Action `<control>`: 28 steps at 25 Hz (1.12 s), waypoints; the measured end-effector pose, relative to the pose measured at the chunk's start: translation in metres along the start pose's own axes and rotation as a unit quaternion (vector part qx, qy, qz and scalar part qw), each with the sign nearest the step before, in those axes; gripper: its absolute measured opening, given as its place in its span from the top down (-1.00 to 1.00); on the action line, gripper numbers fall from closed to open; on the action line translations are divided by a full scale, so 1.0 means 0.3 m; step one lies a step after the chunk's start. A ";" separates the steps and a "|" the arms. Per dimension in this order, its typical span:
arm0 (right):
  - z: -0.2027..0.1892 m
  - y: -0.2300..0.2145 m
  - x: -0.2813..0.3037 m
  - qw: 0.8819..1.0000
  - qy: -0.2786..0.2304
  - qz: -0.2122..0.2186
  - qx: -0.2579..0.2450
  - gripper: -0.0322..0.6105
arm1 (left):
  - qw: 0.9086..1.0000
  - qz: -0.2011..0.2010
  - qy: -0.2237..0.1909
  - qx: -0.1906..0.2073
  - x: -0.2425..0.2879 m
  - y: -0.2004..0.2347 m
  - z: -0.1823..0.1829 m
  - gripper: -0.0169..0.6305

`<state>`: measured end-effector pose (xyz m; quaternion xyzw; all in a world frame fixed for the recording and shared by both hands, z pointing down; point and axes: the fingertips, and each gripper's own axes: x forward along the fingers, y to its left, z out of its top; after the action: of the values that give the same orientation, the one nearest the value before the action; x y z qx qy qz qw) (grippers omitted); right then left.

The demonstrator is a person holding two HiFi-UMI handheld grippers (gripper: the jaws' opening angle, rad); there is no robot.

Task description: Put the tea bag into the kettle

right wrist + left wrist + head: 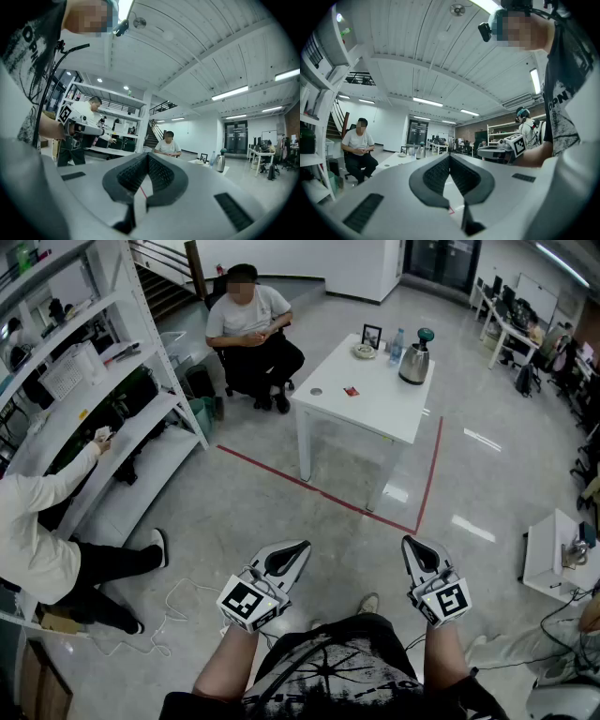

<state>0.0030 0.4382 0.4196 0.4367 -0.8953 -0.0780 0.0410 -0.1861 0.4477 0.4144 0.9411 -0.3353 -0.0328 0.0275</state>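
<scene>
Low in the head view, by the person's waist, the left tongs (298, 547) and the right tongs (411, 543) are held level, well apart from the white worktop (384, 413) across the floor. Each gripper view shows its jaws closed tip to tip with nothing between them. On that worktop the tea bag (351, 390), a small red packet, lies flat near the middle. The steel kettle (413, 363) stands upright toward the far corner, apart from it. Left of the worktop sits a seated person (251, 329).
</scene>
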 end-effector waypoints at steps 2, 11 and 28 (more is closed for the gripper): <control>-0.018 0.001 0.002 1.000 0.009 -0.003 -0.002 0.89 | 1.000 0.003 0.001 0.001 -0.009 0.007 0.004 0.92; -0.020 0.039 0.056 1.000 0.004 0.012 0.012 0.89 | 1.000 0.014 0.011 0.001 -0.041 0.035 -0.014 0.92; -0.053 0.072 0.137 0.998 0.019 0.037 0.036 0.89 | 1.000 0.017 0.016 -0.001 -0.063 0.095 -0.061 0.92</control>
<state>-0.0368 0.4173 0.4392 0.4057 -0.9122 -0.0360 0.0449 -0.2173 0.4381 0.4355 0.9357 -0.3505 -0.0173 0.0350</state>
